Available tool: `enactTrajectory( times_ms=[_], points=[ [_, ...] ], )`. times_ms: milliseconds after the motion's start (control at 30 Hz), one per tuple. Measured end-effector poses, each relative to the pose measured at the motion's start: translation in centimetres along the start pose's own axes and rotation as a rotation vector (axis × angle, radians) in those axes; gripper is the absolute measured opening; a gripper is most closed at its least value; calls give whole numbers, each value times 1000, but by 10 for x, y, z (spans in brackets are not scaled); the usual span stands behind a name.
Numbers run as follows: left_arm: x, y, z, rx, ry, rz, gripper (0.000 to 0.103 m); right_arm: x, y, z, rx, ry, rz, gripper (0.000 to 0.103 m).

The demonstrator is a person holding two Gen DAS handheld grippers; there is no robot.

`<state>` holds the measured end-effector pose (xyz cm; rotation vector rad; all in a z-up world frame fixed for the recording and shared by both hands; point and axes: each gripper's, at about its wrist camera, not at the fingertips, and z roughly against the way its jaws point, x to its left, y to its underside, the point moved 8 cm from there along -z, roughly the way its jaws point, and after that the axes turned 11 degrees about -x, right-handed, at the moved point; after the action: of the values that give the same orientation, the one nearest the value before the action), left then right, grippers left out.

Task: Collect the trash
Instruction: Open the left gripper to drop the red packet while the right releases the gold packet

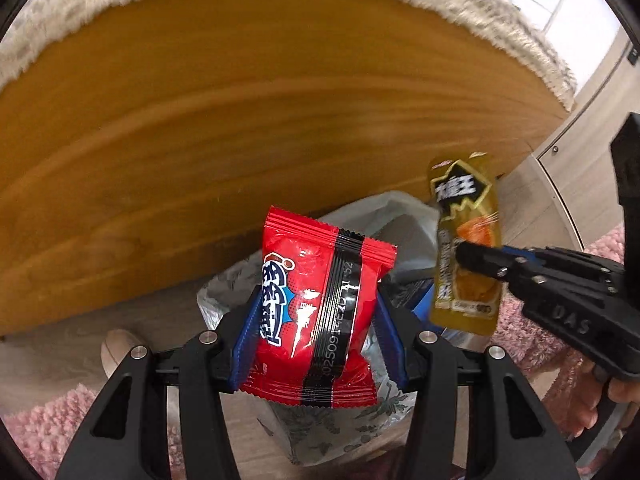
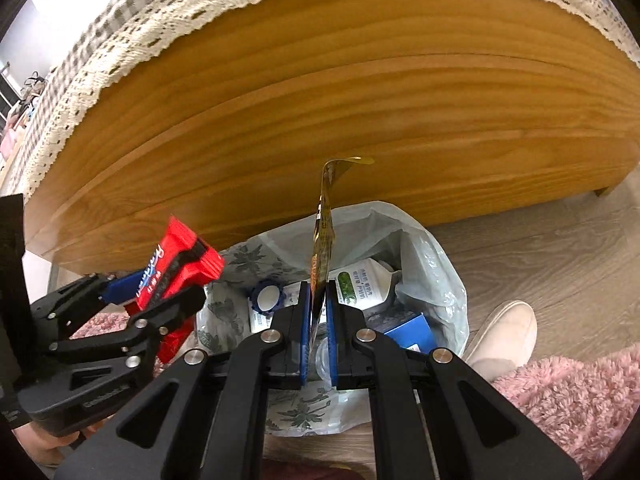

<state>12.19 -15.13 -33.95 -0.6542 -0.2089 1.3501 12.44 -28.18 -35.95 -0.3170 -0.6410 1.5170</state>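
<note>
hovering at lower centre over the lined bin, left gripper clamps a red packet, right gripper pinches a yellow sachet; the light wrappers may drift past the rim.

Before me stands a wooden cabinet draped with a lace-edged cloth, a pink fluffy rug and my beige slipper on the floor.

red snack packet with black stripe, white-blue lettering | yellow sachet with black label | bin bag pale grey, leaf print | rug pink (fluffy) | tablecloth grey-white check, cream lace
</note>
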Motion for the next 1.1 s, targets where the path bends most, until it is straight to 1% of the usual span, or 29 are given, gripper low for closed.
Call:
enactTrajectory(
  times_ms=[100, 200, 367, 433, 533, 600, 667, 700, 767, 833, 933, 1100],
  points=[
    [7, 5, -6, 24, 4, 42, 50, -2, -1, -3, 5, 5, -23, 7],
    [8, 5, -15, 50, 0, 58, 50, -7, 1, -10, 19, 16, -22, 7],
    [2, 3, -24, 72, -1, 48, 50, -6, 3, -17, 38, 13, -18, 7],
    [1, 7, -28, 87, 0, 47, 50, -7, 4, -19, 43, 13, -21, 7],
    [4, 7, -30, 107, 10, 65, 57, -7, 4, -21, 47, 16, -21, 7],
    [4, 3, -28, 105, 1, 70, 73, -7, 4, -22, 48, 20, -22, 7],
    [5, -1, -25, 92, -13, 70, 79, -8, 5, -23, 49, 27, -20, 7],
    [5, 0, -25, 89, -24, 68, 87, -8, 6, -23, 50, 30, -19, 7],
    [6, -2, -23, 84, -48, 67, 96, -9, 8, -25, 53, 34, -16, 7],
    [5, -4, -20, 74, -59, 72, 96, -10, 10, -26, 57, 36, -13, 7],
    [3, -5, -17, 75, -55, 88, 96, -11, 12, -29, 60, 45, -5, 7],
    [15, 1, -14, 72, -50, 123, 96, -8, 14, -32, 66, 56, 6, 8]
  ],
)
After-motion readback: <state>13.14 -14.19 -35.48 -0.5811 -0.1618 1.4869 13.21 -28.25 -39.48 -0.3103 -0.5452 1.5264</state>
